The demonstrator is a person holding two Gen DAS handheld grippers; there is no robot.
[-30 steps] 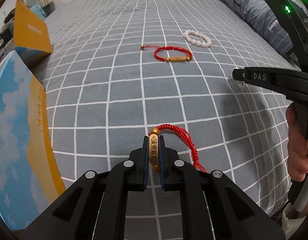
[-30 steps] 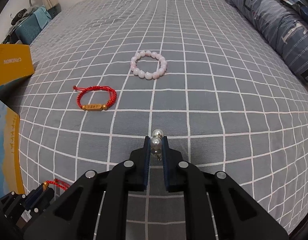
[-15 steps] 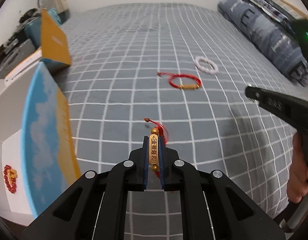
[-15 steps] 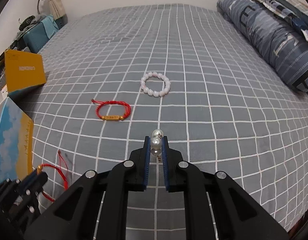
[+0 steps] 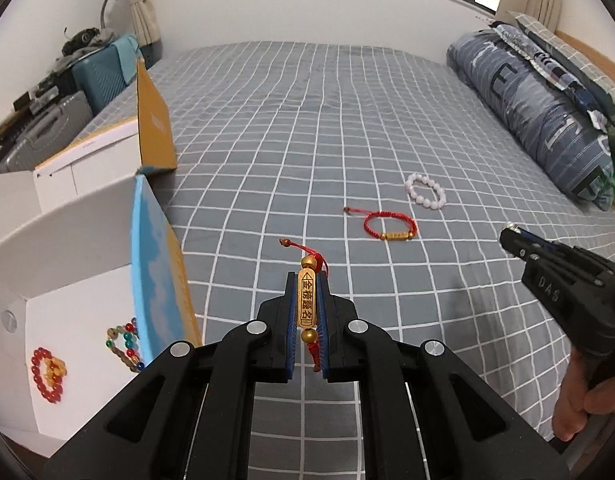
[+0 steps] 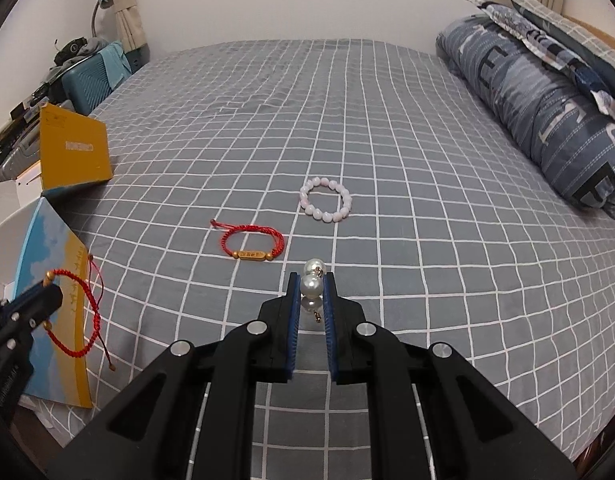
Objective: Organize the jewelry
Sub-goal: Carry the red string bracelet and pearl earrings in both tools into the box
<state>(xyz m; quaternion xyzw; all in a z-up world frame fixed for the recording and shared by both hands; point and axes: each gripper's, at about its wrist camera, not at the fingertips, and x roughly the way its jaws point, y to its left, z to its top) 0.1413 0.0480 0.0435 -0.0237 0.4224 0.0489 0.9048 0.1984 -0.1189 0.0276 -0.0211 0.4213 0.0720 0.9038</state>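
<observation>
My left gripper is shut on the gold bar of a red cord bracelet and holds it in the air near the bed's left edge; it also shows in the right wrist view, cord hanging. My right gripper is shut on a pearl earring above the bed. A second red cord bracelet and a pink bead bracelet lie on the grey checked bedspread. A white open box at the left holds a red bead bracelet and a multicoloured bead bracelet.
The box's blue and yellow lid flap stands up between box and bed. A yellow box sits further back left. A folded blue duvet lies along the bed's right side. Suitcases stand at the far left.
Both grippers have risen and pulled back from the bed. The left one has lifted the red bracelet off the bedspread and swung left, bringing the open white box into view.
</observation>
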